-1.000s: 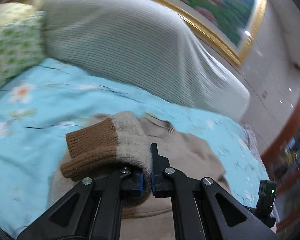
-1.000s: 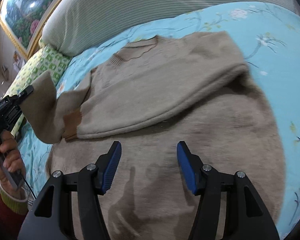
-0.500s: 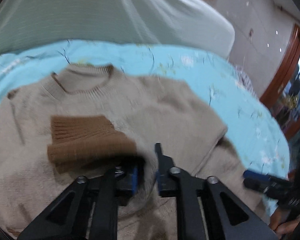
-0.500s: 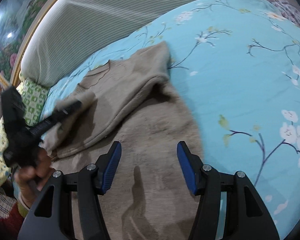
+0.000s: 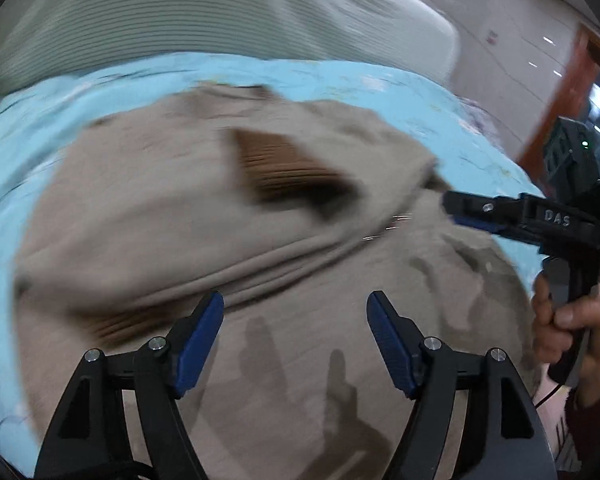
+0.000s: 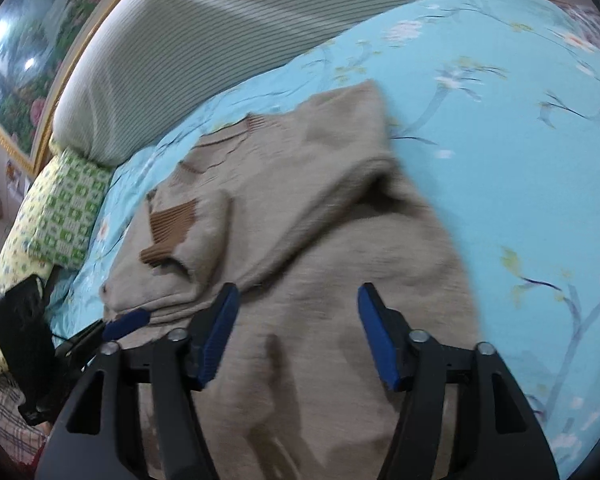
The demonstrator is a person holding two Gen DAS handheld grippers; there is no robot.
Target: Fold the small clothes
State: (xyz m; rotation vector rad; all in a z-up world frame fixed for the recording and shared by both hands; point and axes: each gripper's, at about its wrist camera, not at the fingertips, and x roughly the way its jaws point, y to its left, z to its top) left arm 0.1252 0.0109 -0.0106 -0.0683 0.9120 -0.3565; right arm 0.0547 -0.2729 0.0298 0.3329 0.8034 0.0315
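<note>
The only readable writing is "DAS", in pale raised capitals on the black body of the right gripper, seen from the left wrist view at the right side of the frame, just behind its fingers. Nothing legible shows on the beige sweater, the blue floral bedsheet or the framed painting

A turquoise floral bedsheet meets a ribbed grey headboard beneath a gilt-framed painting, with possibly a wooden door beyond.
</note>
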